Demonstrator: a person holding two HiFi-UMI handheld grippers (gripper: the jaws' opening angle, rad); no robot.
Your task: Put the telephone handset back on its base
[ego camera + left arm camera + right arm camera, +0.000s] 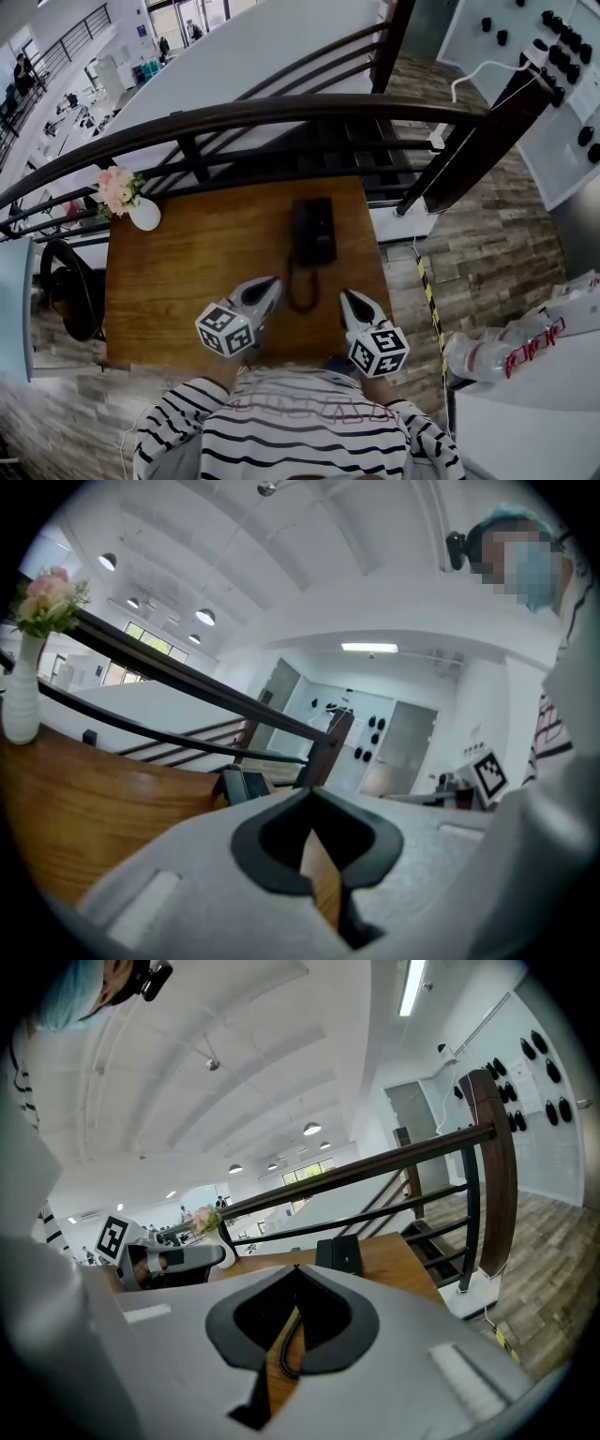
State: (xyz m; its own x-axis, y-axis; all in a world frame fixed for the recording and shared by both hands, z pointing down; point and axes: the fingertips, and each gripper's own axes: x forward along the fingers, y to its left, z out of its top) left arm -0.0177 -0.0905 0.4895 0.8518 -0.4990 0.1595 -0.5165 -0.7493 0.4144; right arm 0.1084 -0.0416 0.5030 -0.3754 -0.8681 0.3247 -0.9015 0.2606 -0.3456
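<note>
Black plastic telephone (313, 231) on smooth wooden table (187, 272).

We saw bright, even light from ceiling lamps (204, 617) and far windows (192, 17); fisheye bending curved the edges, with dark corners.

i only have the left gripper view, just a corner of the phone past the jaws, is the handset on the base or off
Observer: From the head view the handset looks seated along the left side of the base, out in the middle of the table.
Operator: where's the cord lying
Observer: The coiled cord loops on the wood toward the near edge, between the left gripper and the right gripper. It touches neither.
Operator: right one holding anything
Observer: No. In the right gripper view its jaws are together with nothing between them.
</note>
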